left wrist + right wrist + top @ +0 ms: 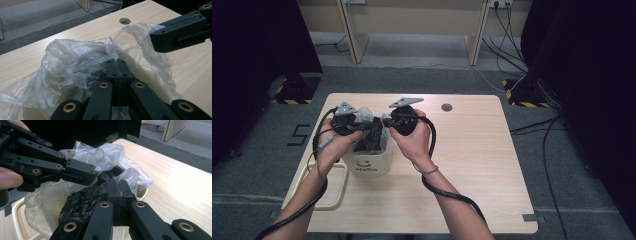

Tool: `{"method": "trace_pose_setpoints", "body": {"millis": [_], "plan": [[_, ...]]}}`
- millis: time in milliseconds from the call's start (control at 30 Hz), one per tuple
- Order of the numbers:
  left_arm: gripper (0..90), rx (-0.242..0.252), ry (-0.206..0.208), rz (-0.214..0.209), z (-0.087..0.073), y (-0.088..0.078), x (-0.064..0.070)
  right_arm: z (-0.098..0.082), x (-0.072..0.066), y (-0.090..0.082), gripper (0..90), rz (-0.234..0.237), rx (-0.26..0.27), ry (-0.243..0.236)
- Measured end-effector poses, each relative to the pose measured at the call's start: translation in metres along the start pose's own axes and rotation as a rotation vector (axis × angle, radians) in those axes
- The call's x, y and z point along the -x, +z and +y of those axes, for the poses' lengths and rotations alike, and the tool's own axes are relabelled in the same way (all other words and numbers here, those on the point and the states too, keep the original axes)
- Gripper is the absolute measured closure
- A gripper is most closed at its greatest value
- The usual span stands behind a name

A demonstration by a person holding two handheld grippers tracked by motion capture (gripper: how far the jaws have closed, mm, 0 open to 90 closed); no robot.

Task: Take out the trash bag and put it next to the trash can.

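With both my left tool (362, 126) and right tool (384, 122) pinched shut on the clear bag (367, 116) over the bin (368, 161) on the bench (472, 150), I'd pull the rim apart evenly, gently.

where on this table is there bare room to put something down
The right half of the table is bare, from the small round hole near the far edge down to the near edge. The near middle strip between the forearms is free too. The left is crowded: white bin with its clear plastic bag, both grippers over it, and a cream frame at the near-left corner.
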State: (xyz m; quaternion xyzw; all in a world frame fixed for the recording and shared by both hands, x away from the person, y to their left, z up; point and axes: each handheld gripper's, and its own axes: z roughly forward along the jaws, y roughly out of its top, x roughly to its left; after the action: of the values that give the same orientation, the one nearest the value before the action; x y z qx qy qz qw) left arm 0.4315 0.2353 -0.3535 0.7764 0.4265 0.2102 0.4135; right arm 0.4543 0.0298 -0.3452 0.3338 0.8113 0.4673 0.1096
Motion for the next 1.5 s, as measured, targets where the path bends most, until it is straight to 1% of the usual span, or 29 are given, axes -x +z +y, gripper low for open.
{"method": "trace_pose_setpoints", "body": {"millis": [267,333,533,700,800,967,1033,1133,1267,1300,1367,1500], "plan": [[89.5,0.002,-0.009,-0.007,0.000,0.003,0.002,0.002,0.001,0.002,90.0,-0.005,-0.007,0.013],[89.5,-0.001,-0.005,-0.009,-0.001,0.004,0.003,0.003,0.002,0.002,90.0,-0.007,-0.009,0.020],[89.5,-0.004,0.003,-0.015,-0.002,0.007,0.009,0.006,0.001,0.004,90.0,-0.002,-0.013,0.018],[89.5,-0.013,0.023,-0.028,-0.004,0.008,0.015,0.011,-0.002,0.006,90.0,0.006,-0.008,0.018],[89.5,-0.011,0.030,-0.027,-0.004,0.008,0.017,0.012,-0.004,0.008,90.0,0.009,-0.017,0.033],[89.5,-0.011,0.037,-0.027,-0.006,0.007,0.018,0.012,-0.005,0.012,89.6,0.031,-0.023,0.055],[89.5,-0.011,0.042,-0.029,-0.006,0.006,0.019,0.012,-0.004,0.015,84.6,0.038,-0.032,0.074],[89.4,-0.010,0.053,-0.039,-0.007,0.006,0.021,0.012,-0.001,0.017,82.3,0.054,-0.035,0.099],[89.4,-0.010,0.059,-0.041,-0.007,0.006,0.024,0.013,0.000,0.019,74.0,0.067,-0.046,0.117],[89.4,-0.009,0.060,-0.042,-0.007,0.006,0.024,0.013,0.001,0.020,73.2,0.065,-0.050,0.120],[89.4,-0.009,0.062,-0.042,-0.007,0.006,0.025,0.013,0.002,0.022,70.5,0.080,-0.058,0.144],[89.4,-0.012,0.064,-0.045,-0.008,0.007,0.026,0.014,0.001,0.024,68.8,0.076,-0.075,0.151]]}}
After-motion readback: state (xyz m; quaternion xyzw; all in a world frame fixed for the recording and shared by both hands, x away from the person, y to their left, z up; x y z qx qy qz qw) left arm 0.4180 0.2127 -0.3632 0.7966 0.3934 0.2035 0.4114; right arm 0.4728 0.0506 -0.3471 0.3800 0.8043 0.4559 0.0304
